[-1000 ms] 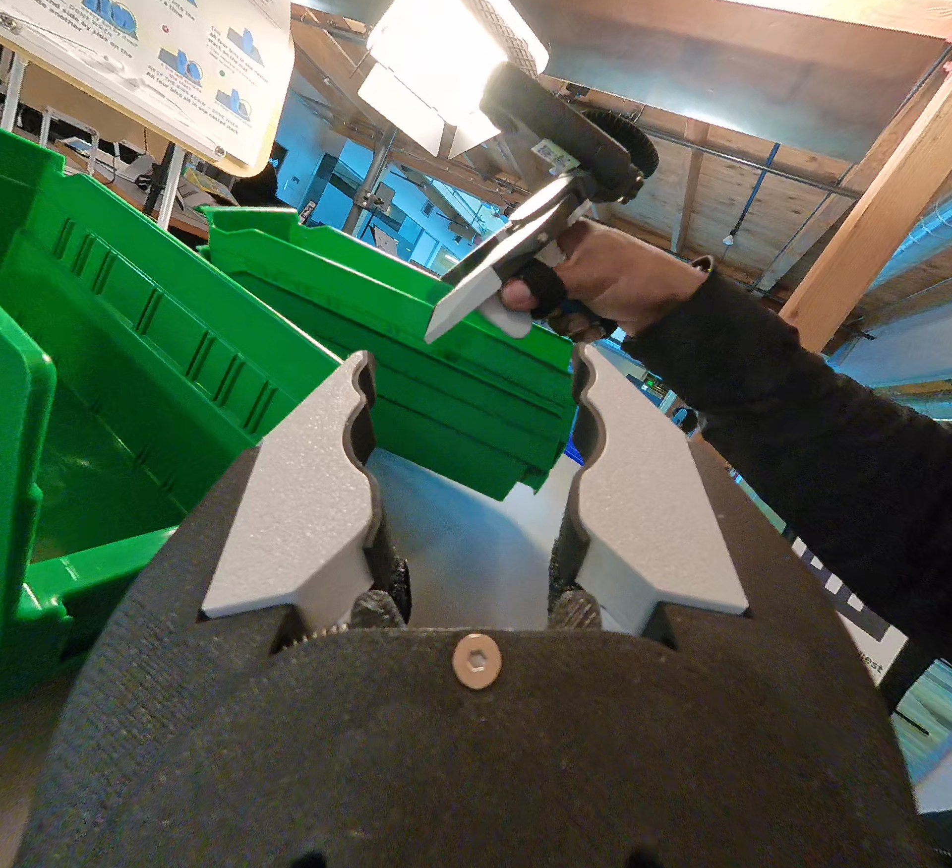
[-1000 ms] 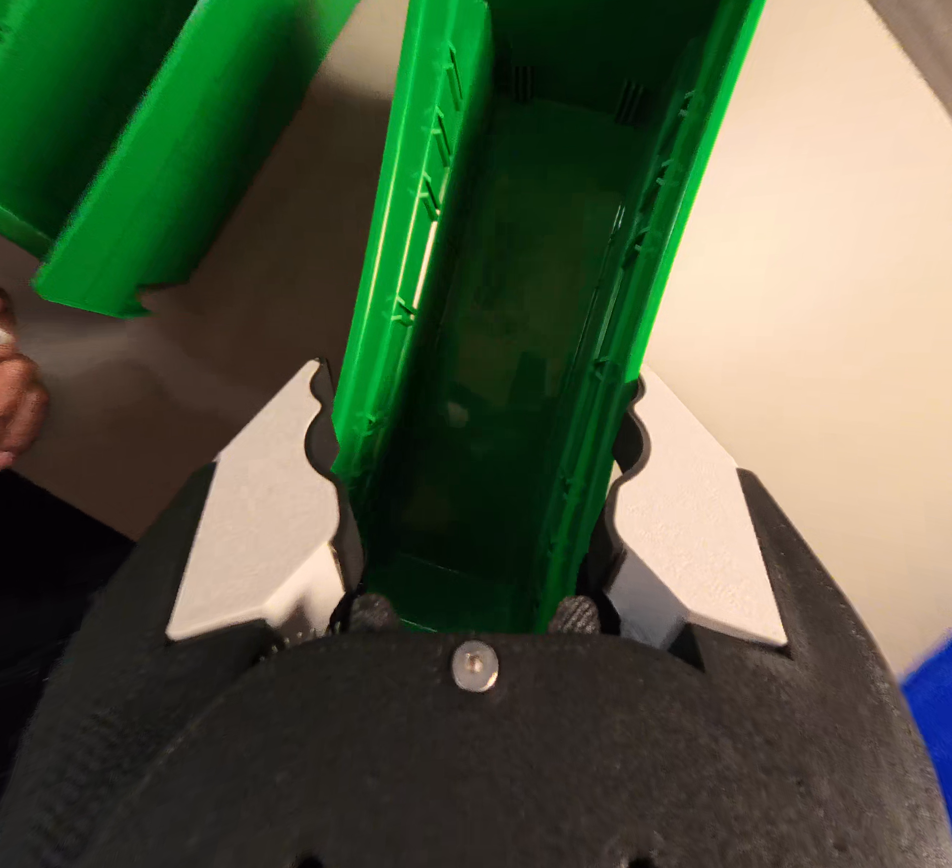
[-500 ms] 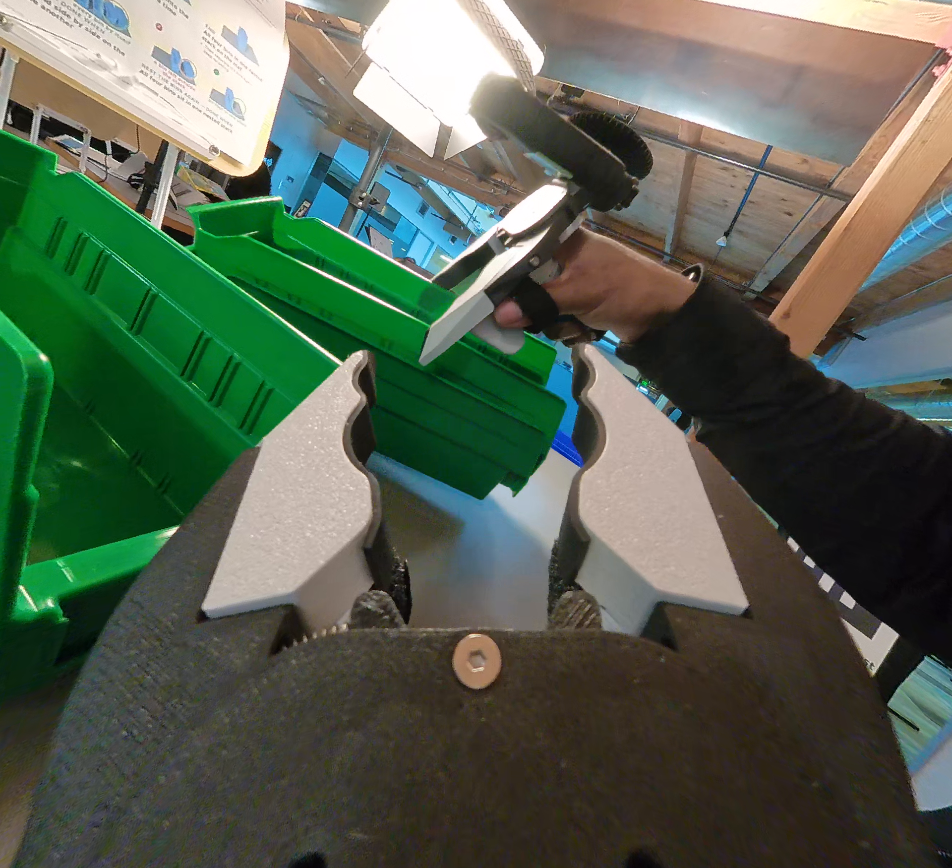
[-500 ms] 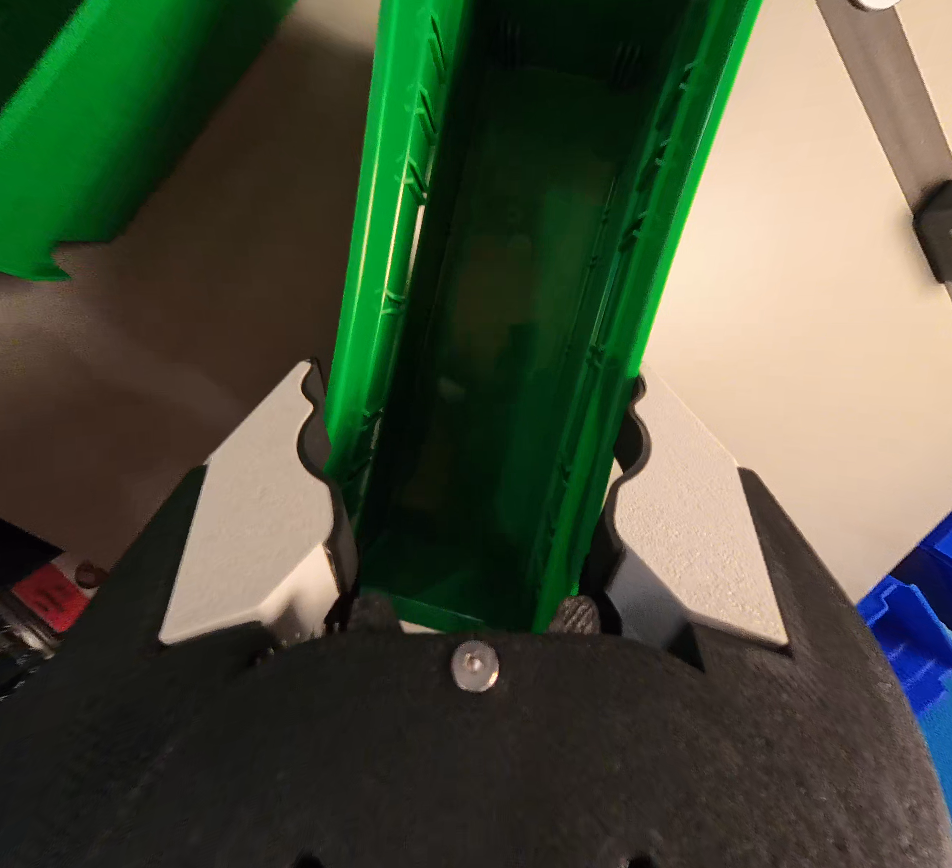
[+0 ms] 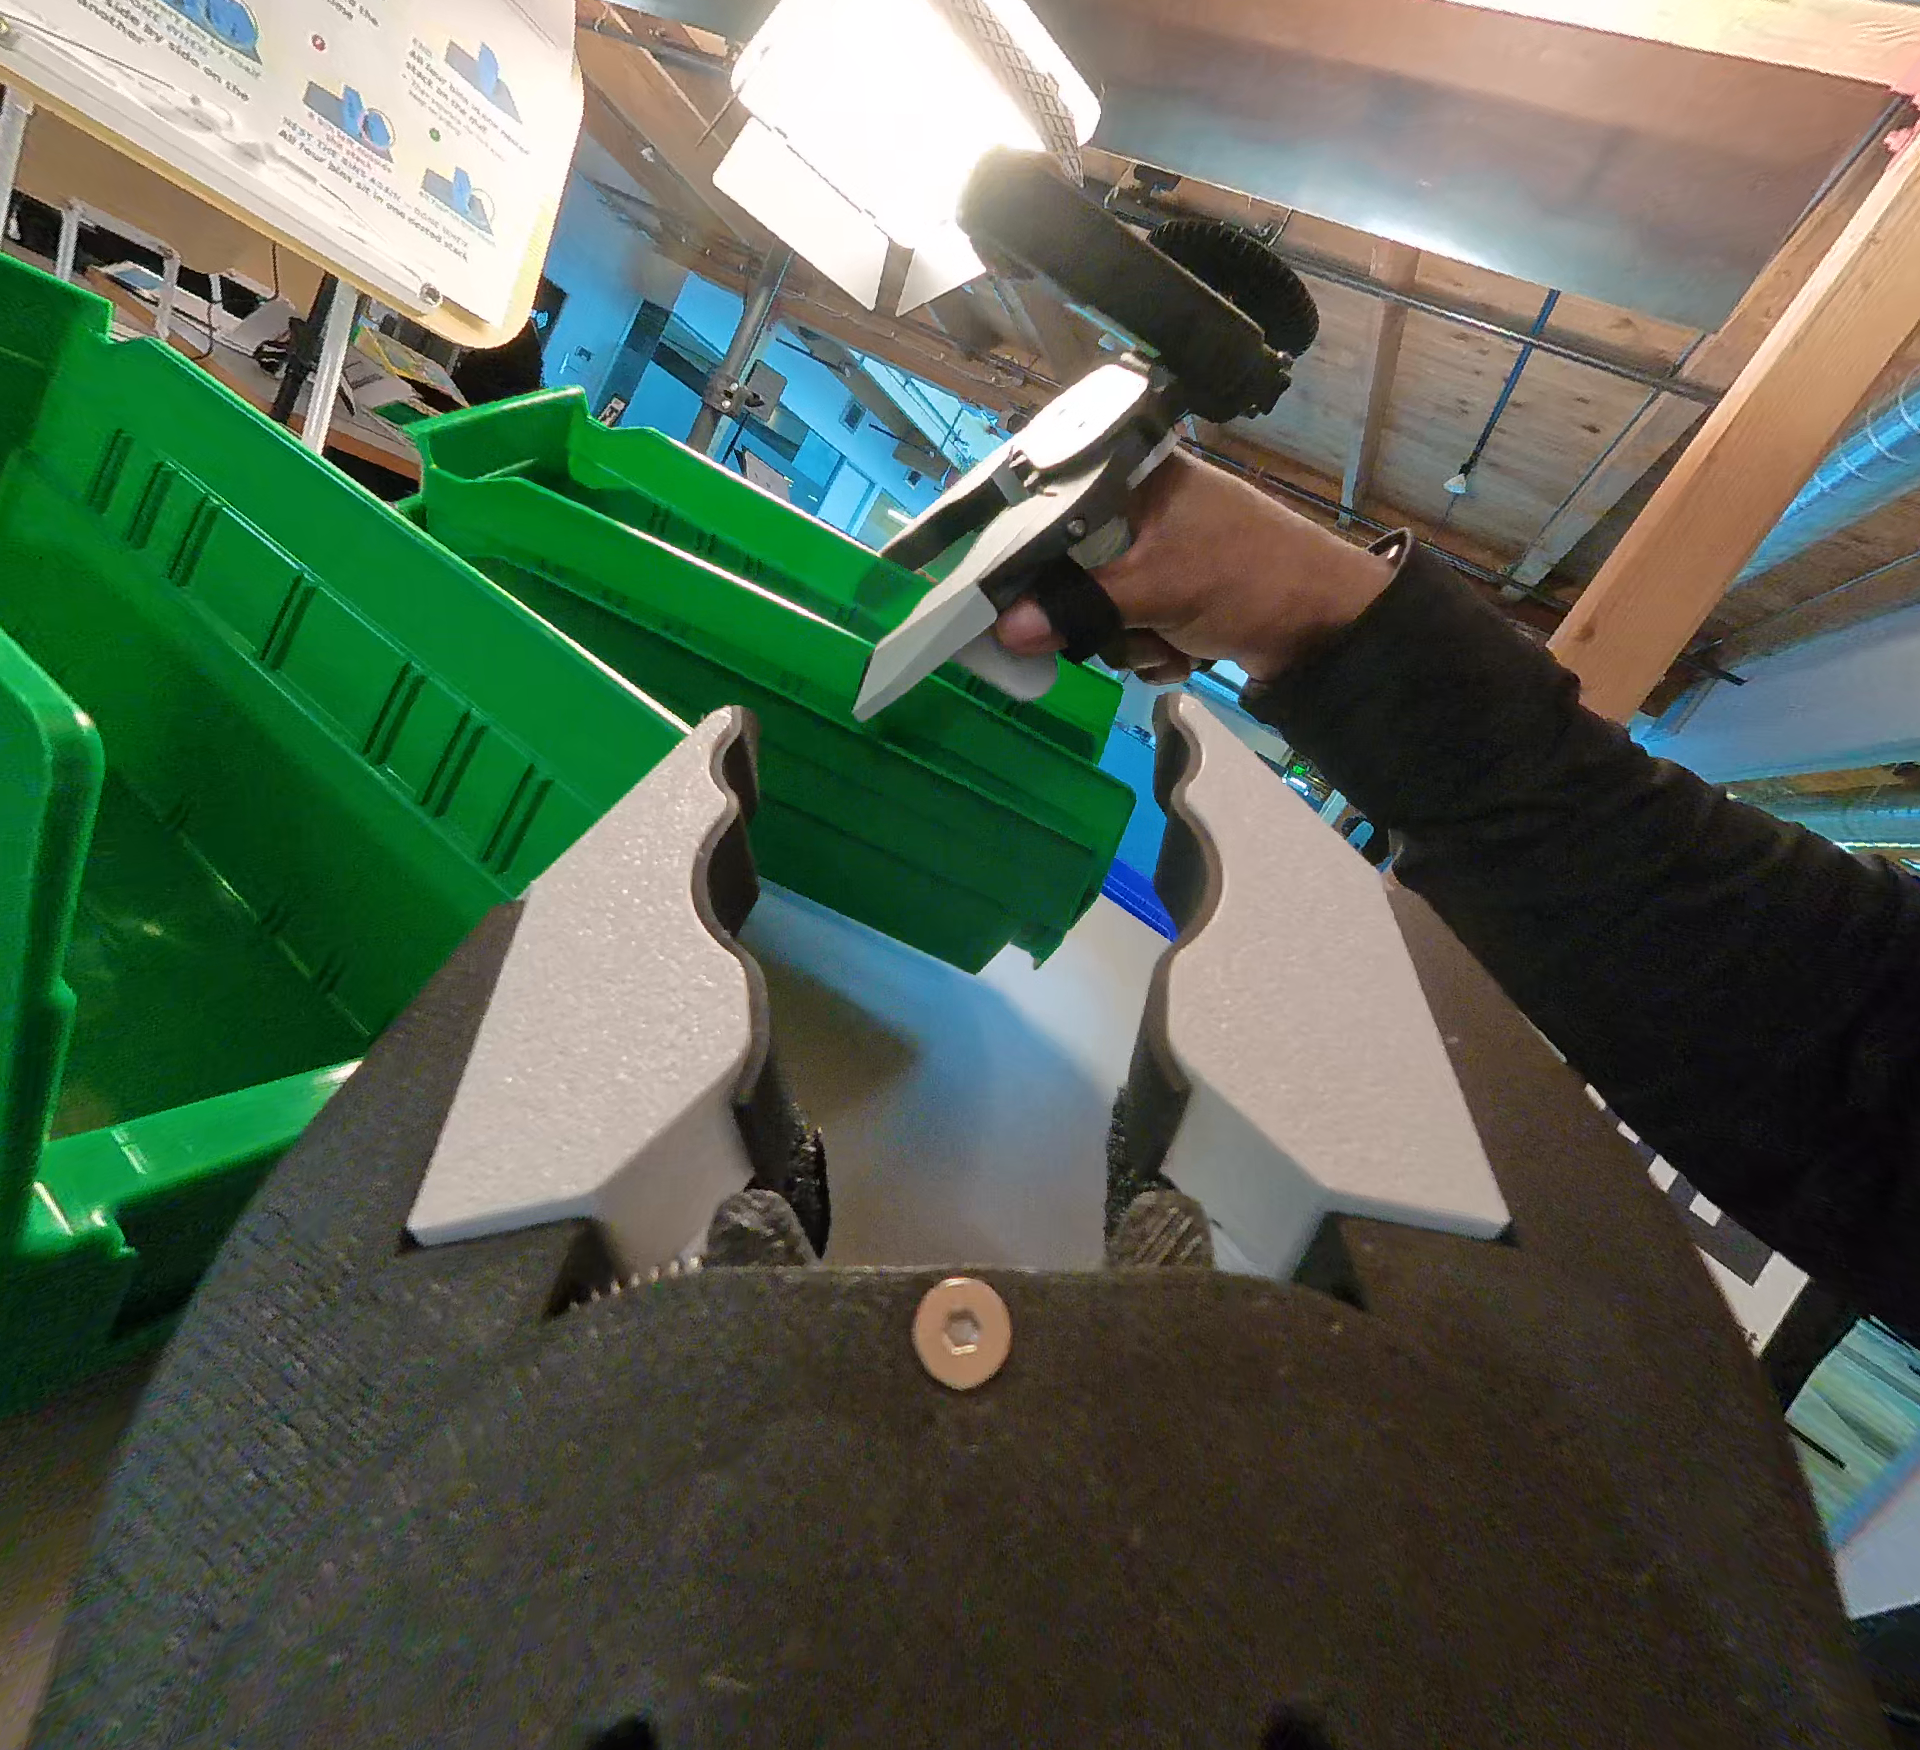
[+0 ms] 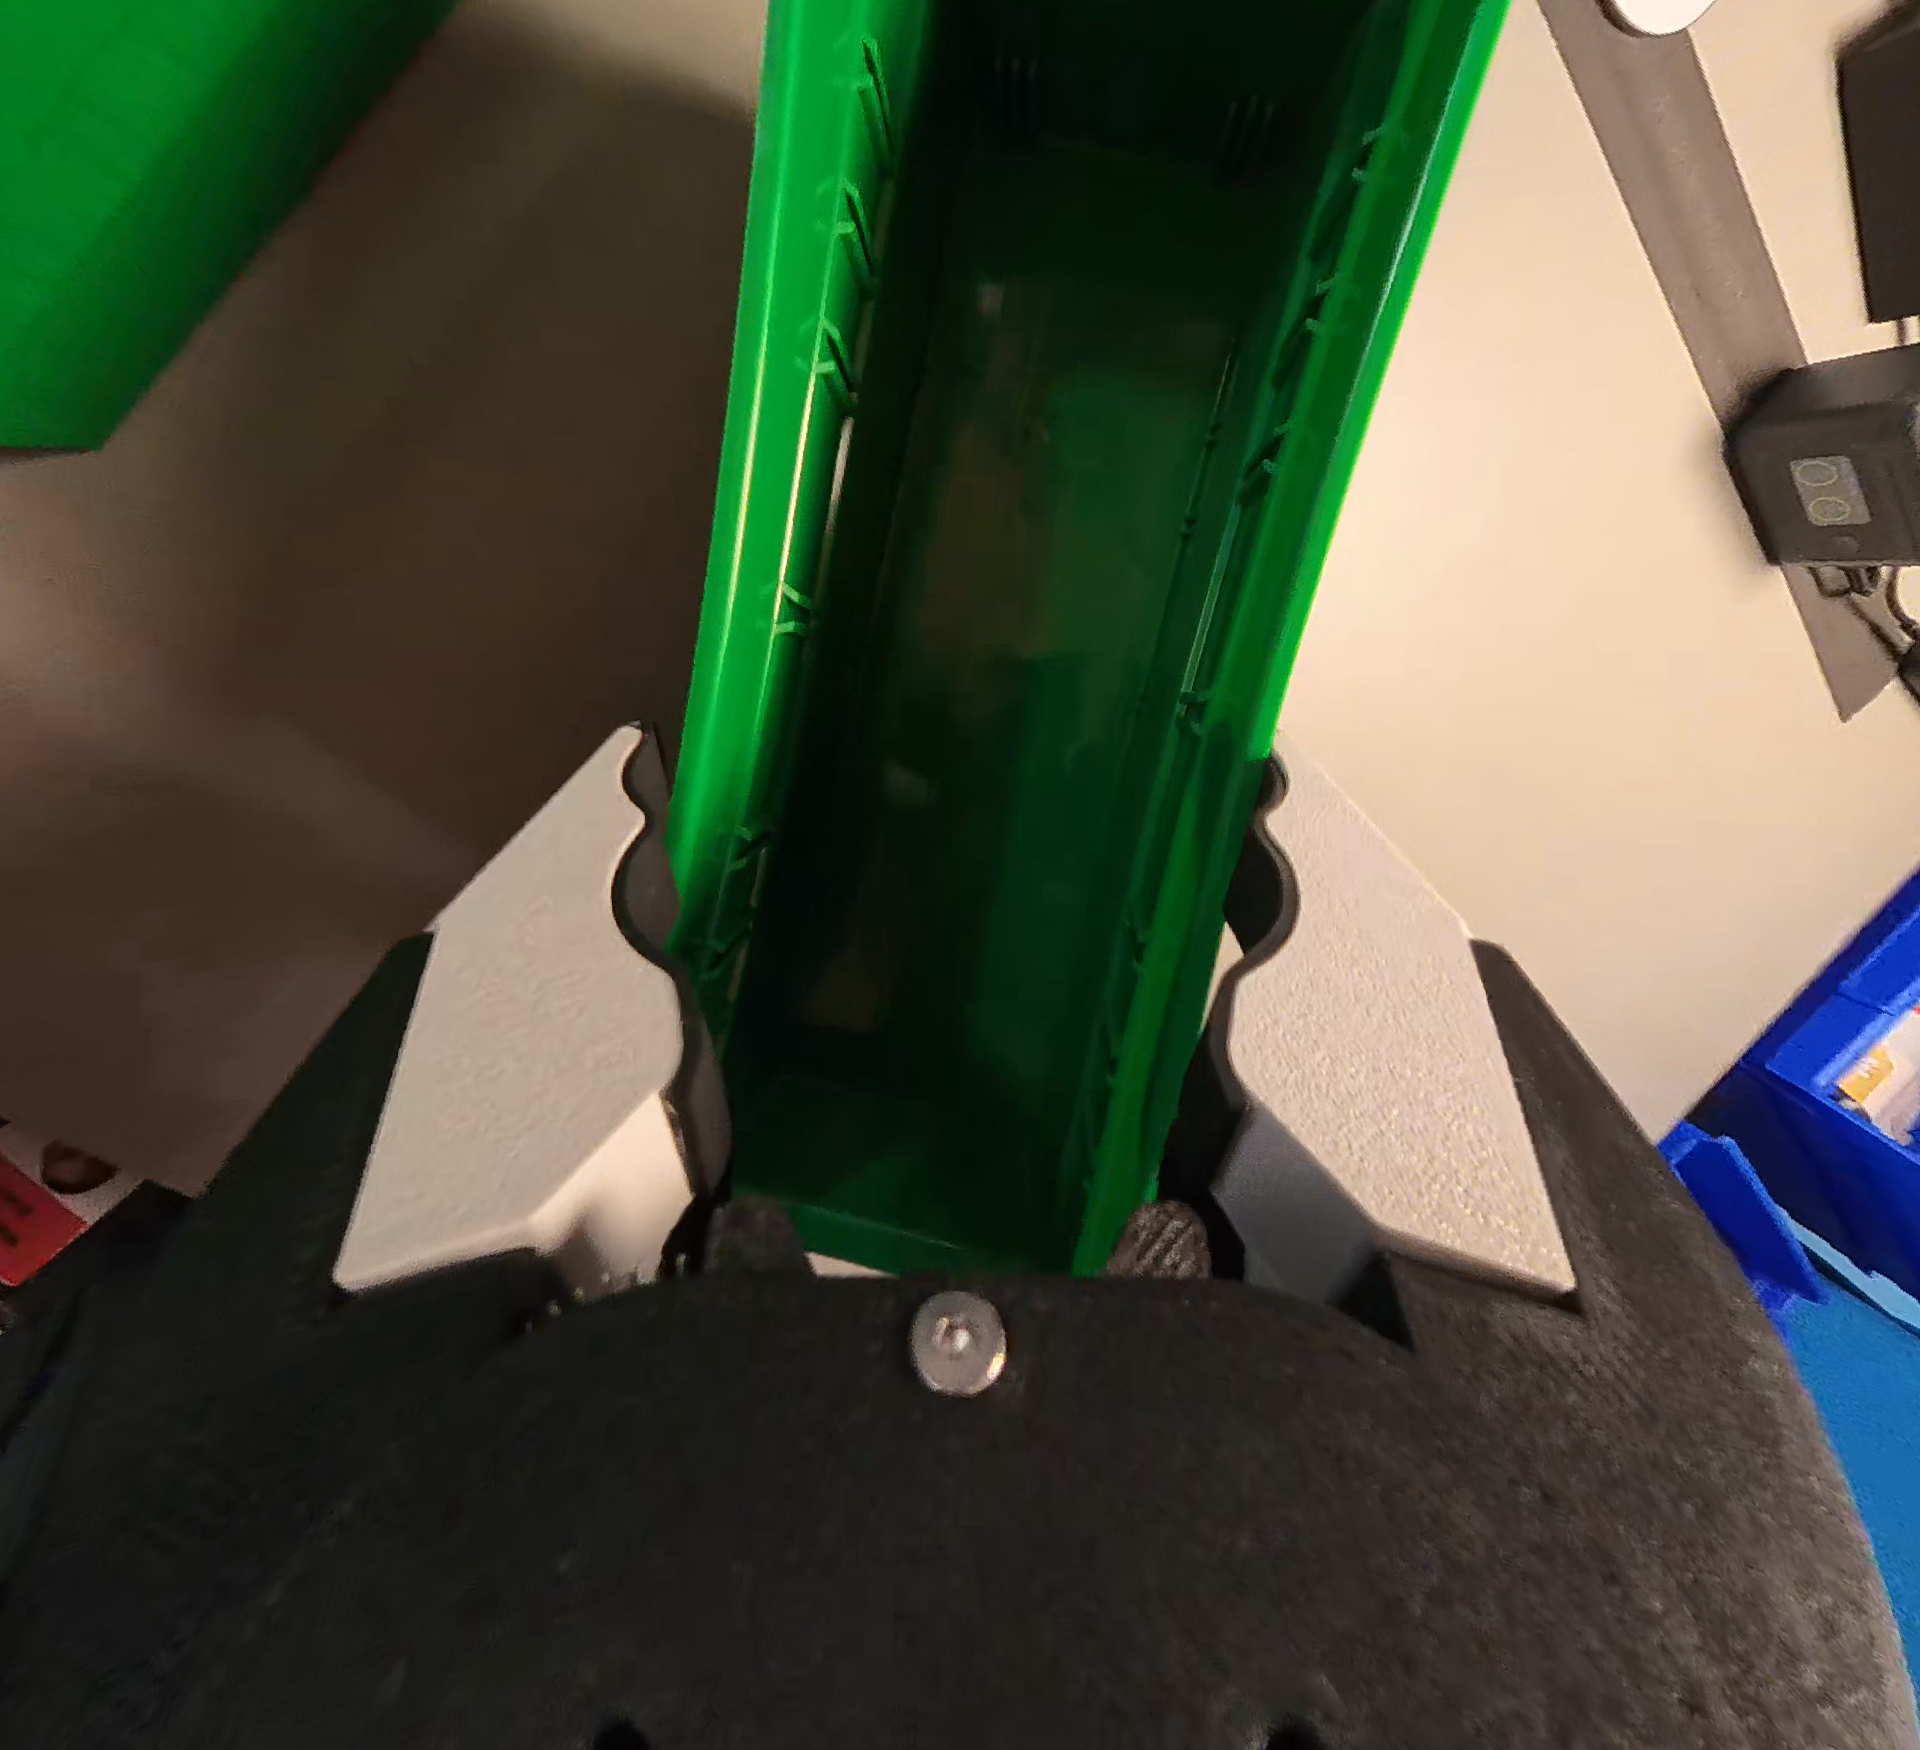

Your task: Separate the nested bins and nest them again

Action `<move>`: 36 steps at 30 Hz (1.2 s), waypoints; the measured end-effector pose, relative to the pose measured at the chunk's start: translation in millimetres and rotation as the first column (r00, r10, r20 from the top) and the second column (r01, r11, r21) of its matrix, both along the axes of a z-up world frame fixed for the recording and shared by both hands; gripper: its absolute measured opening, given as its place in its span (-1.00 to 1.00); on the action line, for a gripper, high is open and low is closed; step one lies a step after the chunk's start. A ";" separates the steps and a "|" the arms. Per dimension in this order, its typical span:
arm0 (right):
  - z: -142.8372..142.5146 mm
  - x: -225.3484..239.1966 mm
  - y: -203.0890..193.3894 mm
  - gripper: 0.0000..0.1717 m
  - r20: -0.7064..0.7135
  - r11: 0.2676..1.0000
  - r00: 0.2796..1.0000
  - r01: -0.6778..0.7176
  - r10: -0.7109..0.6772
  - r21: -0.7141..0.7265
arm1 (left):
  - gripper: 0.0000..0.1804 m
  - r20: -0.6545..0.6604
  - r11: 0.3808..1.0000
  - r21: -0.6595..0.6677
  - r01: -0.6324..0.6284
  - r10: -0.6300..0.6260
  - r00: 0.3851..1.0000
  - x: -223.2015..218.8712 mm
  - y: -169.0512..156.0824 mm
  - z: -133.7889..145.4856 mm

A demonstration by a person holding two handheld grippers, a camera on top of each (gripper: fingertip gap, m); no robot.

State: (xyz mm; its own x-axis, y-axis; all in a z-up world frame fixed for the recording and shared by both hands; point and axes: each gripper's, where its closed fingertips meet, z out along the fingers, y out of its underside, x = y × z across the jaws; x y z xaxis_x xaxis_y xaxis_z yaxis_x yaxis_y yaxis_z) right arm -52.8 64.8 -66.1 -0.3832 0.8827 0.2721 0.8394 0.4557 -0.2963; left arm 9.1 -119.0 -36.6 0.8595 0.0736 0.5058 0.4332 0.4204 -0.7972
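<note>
Your biggest risk sits with the long, narrow green plastic bin (image 6: 1060, 474) that fills the middle of the right wrist view, lifted off the pale tabletop (image 6: 1507, 557). Your right gripper (image 6: 961, 879) spans its whole width at one end, one grey pad (image 6: 649, 900) against each outer side wall, so the far end hangs unsupported; I judge a quick swing could twist it loose. In the left wrist view it shows at centre, tilted, seemingly stacked on at least one more green bin, which could drag along or drop free.

A second large open green bin (image 5: 260, 765) lies at the left of that view; clipping its wall while you carry would jolt your hold.

The held bin has glossy ribbed walls, a thick rolled rim and a dark, empty inside.

Your left gripper (image 5: 951, 827), low in its own frame, stands wide apart with nothing between its grey fingers (image 5: 613, 1004).
</note>
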 end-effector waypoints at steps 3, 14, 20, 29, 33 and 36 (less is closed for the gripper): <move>0.3 2.3 3.6 0.24 -0.002 0.992 0.999 -0.034 0.034 0.123 | -0.16 0.001 1.000 0.000 0.001 -0.001 1.000 0.1 0.2 -0.1; 9.2 3.6 -19.1 0.13 -0.027 0.997 0.997 -0.071 0.071 0.029 | -0.16 0.001 1.000 0.002 0.004 -0.004 1.000 0.5 -0.1 0.1; 10.8 3.3 -26.5 0.09 -0.039 0.995 0.994 -0.100 0.101 0.022 | -0.16 0.000 1.000 0.004 0.005 -0.005 1.000 0.8 -0.3 0.5; 12.1 8.8 -28.6 0.11 -0.046 0.983 0.983 -0.173 0.175 0.060 | -0.16 0.003 1.000 0.006 0.008 -0.008 1.000 0.6 -0.4 0.5; 10.9 10.9 -25.7 0.11 -0.049 0.977 0.978 -0.196 0.201 0.084 | -0.16 0.004 1.000 0.004 0.010 -0.011 1.000 0.7 0.1 0.3; 6.3 14.0 -27.0 0.15 -0.051 0.960 0.965 -0.250 0.258 0.129 | -0.16 0.005 1.000 0.004 0.011 -0.011 1.000 0.6 0.2 0.1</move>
State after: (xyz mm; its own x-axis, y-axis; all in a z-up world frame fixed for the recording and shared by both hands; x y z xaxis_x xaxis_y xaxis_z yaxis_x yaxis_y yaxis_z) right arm -38.8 37.7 -59.8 -0.5677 0.7177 0.4031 0.6714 0.6871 -0.2778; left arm 9.7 -118.8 -36.4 0.8579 0.0623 0.5100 0.4414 0.4186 -0.7937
